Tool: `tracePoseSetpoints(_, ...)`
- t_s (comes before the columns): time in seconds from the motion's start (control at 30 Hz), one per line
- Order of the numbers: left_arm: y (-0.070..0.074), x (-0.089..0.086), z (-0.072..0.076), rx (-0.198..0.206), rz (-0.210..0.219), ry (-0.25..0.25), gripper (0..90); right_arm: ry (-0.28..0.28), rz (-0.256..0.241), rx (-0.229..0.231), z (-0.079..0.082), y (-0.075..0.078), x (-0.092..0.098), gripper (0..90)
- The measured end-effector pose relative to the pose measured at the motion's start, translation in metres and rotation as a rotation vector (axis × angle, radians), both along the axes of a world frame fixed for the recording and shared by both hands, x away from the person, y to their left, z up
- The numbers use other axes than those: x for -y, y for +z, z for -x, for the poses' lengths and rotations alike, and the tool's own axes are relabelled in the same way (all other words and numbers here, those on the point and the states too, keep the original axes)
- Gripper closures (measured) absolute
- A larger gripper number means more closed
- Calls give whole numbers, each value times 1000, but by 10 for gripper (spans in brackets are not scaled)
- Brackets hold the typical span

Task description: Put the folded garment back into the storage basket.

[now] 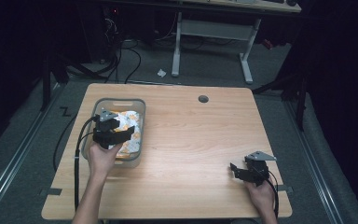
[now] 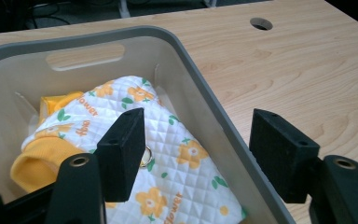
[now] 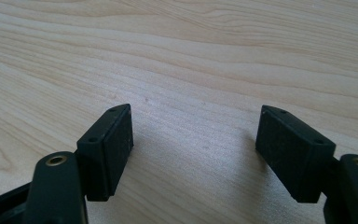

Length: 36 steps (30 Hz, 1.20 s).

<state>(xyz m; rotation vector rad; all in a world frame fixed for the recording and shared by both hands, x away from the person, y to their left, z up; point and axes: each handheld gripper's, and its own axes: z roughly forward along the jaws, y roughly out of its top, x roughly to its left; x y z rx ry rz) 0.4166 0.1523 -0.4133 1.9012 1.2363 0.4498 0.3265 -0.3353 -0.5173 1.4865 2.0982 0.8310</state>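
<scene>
Left gripper (image 2: 196, 156) gapes astride the grey bin (image 2: 205, 100) wall (floral cloth (image 2: 177, 158) inside); right gripper (image 3: 193, 154) gapes over bare table (image 3: 191, 60)

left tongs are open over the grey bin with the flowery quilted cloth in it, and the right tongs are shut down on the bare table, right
Not quite: the right tongs are open, not shut; the right gripper view shows its jaws wide apart over the bare table. The rest holds: the left tongs are open over the grey bin with the flowery quilted cloth in it.
</scene>
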Motion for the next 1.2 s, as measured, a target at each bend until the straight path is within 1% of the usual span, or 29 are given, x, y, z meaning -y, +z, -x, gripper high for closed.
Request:
tracePoseSetpoints(0.3,1,7,6,8,12,-15,364,0,0,0,0,0,0,276)
tracePoseSetpoints(0.4,0,11,8,5,11,-28,363,0,1,0,0,0,0,276)
tracePoseSetpoints(0.57,1,19,11,13,14,-49,363,1,1,1,0,0,0,276)
tracePoseSetpoints(0.77,2,24,14,15,19,-67,363,0,1,0,0,0,0,276)
tracePoseSetpoints(0.9,1,27,15,15,14,-78,359,0,0,0,0,0,0,276)
tracePoseSetpoints(1.03,2,31,18,20,23,-88,357,0,0,0,0,0,0,276)
tracePoseSetpoints(1.13,1,35,19,18,19,-103,356,0,0,0,0,0,0,276)
tracePoseSetpoints(1.2,1,39,20,17,24,-110,355,1,1,1,0,0,0,276)
